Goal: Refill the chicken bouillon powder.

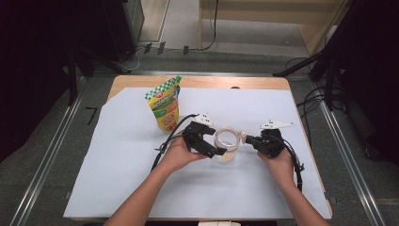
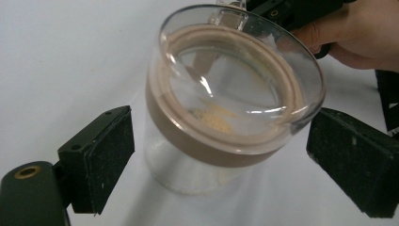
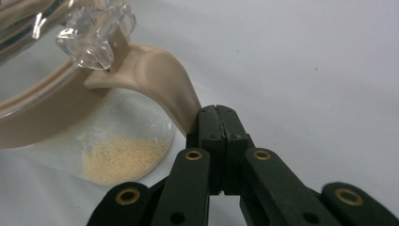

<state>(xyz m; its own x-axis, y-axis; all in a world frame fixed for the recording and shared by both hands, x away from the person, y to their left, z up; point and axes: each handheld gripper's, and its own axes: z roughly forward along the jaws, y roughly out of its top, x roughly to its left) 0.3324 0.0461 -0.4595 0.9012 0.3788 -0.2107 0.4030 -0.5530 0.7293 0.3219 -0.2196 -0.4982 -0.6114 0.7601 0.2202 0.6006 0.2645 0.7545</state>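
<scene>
Right claw (image 3: 217, 113) clamped on beige handle (image 3: 160, 80) of clear glass lidded jar (image 2: 226, 103); left claw (image 2: 226, 160) released, jaws straddling jar, not touching.

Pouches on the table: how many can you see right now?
1. The green and yellow pouch stands upright at the far left of the white sheet, behind the left gripper. Nothing seems hidden.

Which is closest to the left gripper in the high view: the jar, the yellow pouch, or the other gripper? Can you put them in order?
From the left gripper:
1. Jar - right at its fingers, mid-table.
2. Right gripper - just past the jar, on the other side, pinching the jar's beige handle.
3. Pouch - farthest, standing up behind and to the left.
</scene>
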